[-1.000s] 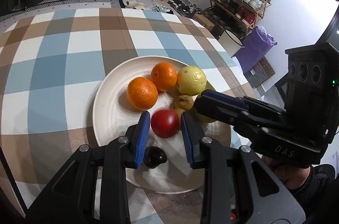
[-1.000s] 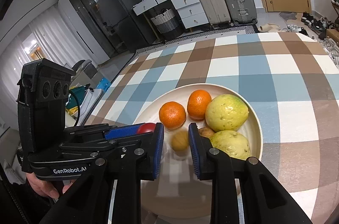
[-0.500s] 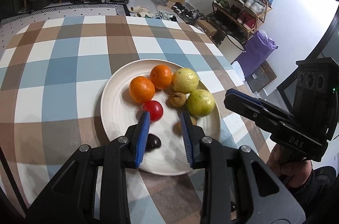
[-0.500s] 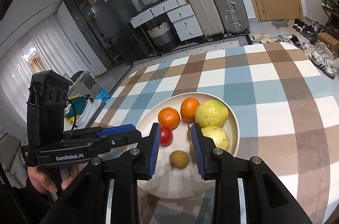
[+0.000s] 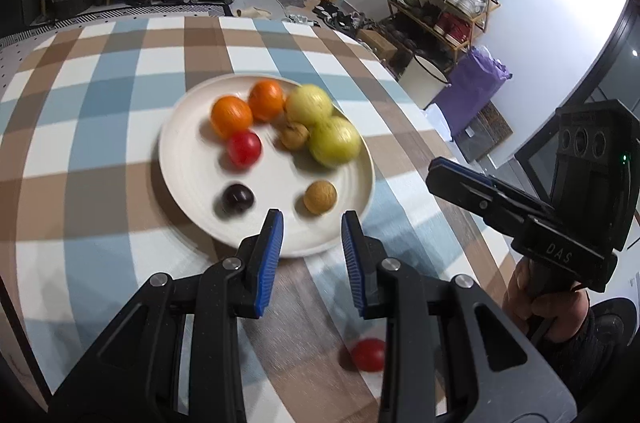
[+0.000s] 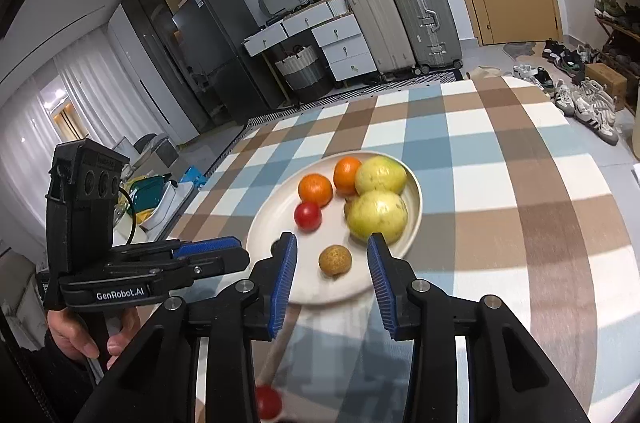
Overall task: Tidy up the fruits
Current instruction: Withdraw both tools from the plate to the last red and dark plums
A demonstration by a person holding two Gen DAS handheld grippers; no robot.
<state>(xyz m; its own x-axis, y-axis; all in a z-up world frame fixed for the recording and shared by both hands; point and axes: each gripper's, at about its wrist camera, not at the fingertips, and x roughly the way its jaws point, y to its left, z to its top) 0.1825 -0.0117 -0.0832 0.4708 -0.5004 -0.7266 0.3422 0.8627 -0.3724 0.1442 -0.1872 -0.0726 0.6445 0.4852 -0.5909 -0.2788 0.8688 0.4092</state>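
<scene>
Right now the left hand-held gripper (image 5: 312, 223) and right hand-held gripper (image 6: 332, 247) are hovering wide open and empty, just short of the plate (image 5: 192, 207) of fruit on the worktop (image 5: 100, 255).

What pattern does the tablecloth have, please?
Checked tablecloth, in blue, brown and white; clearest in the right wrist view.

Left gripper (image 5: 312, 227) gapes, holding nothing; right gripper (image 6: 332, 251) likewise, both side by side.
</scene>
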